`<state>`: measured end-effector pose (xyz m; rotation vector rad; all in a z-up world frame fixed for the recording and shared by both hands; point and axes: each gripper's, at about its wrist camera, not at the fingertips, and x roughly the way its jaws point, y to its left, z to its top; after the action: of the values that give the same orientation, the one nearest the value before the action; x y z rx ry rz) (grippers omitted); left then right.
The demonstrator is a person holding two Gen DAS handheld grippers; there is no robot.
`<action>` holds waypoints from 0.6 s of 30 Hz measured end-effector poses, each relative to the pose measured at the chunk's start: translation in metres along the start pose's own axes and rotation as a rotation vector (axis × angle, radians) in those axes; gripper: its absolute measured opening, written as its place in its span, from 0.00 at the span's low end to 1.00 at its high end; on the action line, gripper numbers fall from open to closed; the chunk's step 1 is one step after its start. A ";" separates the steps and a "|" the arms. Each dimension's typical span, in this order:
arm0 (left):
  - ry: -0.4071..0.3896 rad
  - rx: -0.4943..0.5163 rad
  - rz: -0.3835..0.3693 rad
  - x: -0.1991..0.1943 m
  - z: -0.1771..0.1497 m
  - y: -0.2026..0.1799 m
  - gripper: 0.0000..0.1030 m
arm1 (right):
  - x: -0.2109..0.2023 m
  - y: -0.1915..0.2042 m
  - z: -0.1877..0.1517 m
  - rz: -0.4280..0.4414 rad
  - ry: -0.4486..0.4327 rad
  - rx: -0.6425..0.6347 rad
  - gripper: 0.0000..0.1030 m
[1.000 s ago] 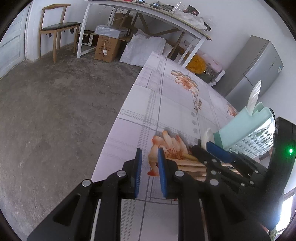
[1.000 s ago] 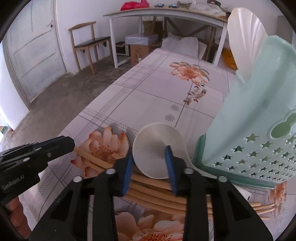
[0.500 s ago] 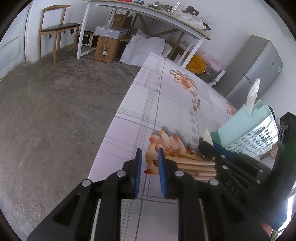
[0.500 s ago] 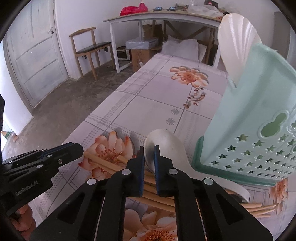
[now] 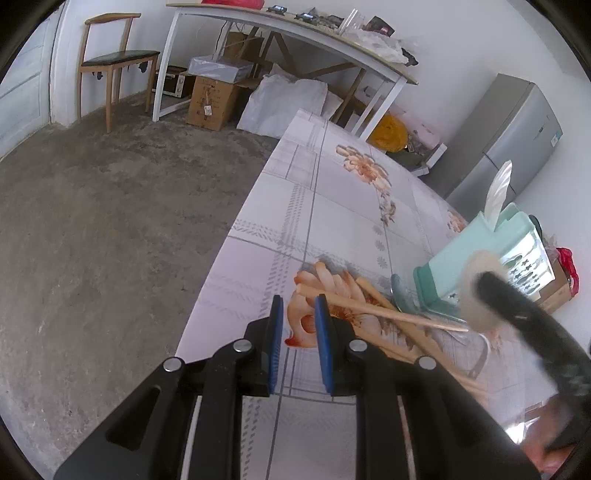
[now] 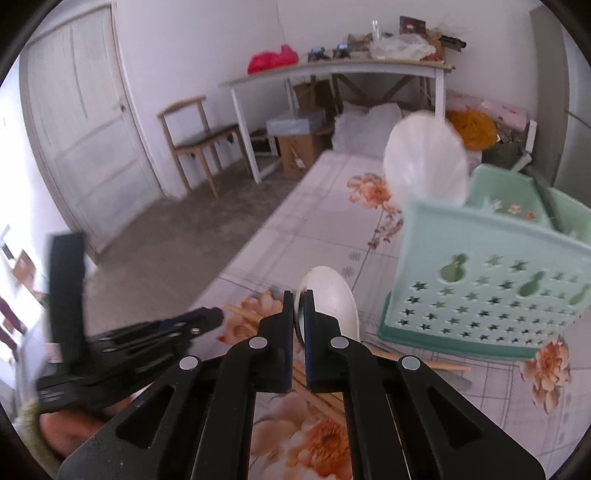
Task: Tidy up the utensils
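Note:
In the right wrist view my right gripper [image 6: 299, 295] has its jaws closing tight on a white spoon [image 6: 330, 295], pads pressing it; its bowl sticks out ahead, raised off the flowered table [image 6: 332, 221]. The left wrist view shows that spoon [image 5: 480, 291] blurred in front of the mint-green utensil holder [image 5: 476, 251]. My left gripper [image 5: 299, 306] hovers open over the table's near corner with nothing between its pads. Wooden chopsticks [image 5: 373, 308] lie scattered just to its right, beside a metal spoon [image 5: 400, 291]. A white paddle [image 6: 424, 162] stands in the holder [image 6: 487, 280].
The table's left edge [image 5: 236, 229] drops to a concrete floor. Across the room are a wooden chair [image 5: 114, 62], a white work table [image 5: 280, 26] with clutter on it, cardboard boxes [image 5: 210, 99] and a grey fridge [image 5: 517, 136].
My right gripper's jaws have come together on the white spoon and lifted it off the chopsticks, up toward the holder. The left gripper has stayed where it was.

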<state>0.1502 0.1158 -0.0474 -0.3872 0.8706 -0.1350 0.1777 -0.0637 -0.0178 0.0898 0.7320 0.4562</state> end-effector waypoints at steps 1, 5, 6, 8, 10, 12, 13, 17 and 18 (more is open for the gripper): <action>0.000 -0.002 -0.006 0.000 0.001 0.000 0.16 | -0.009 -0.004 0.001 0.029 -0.012 0.025 0.03; -0.024 0.012 -0.034 -0.003 0.003 -0.006 0.16 | -0.042 -0.023 0.004 0.095 -0.059 0.105 0.03; -0.027 0.016 -0.038 -0.003 0.003 -0.007 0.16 | -0.047 -0.028 0.004 0.102 -0.067 0.118 0.03; -0.022 0.027 -0.054 -0.003 0.003 -0.011 0.16 | -0.062 -0.038 0.003 0.128 -0.087 0.158 0.03; -0.023 0.043 -0.066 -0.002 0.002 -0.016 0.16 | -0.071 -0.046 0.001 0.145 -0.103 0.186 0.03; -0.028 0.053 -0.089 -0.002 0.003 -0.023 0.16 | -0.077 -0.053 0.001 0.160 -0.116 0.211 0.03; -0.032 0.056 -0.098 -0.002 0.004 -0.024 0.16 | -0.080 -0.057 0.001 0.166 -0.120 0.224 0.03; -0.033 0.056 -0.164 0.000 0.010 -0.034 0.16 | -0.087 -0.067 0.001 0.175 -0.131 0.262 0.03; -0.034 0.062 -0.180 -0.001 0.011 -0.038 0.16 | -0.090 -0.070 0.000 0.172 -0.134 0.265 0.03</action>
<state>0.1597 0.0842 -0.0260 -0.4085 0.7953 -0.3196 0.1453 -0.1651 0.0218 0.4302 0.6516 0.5097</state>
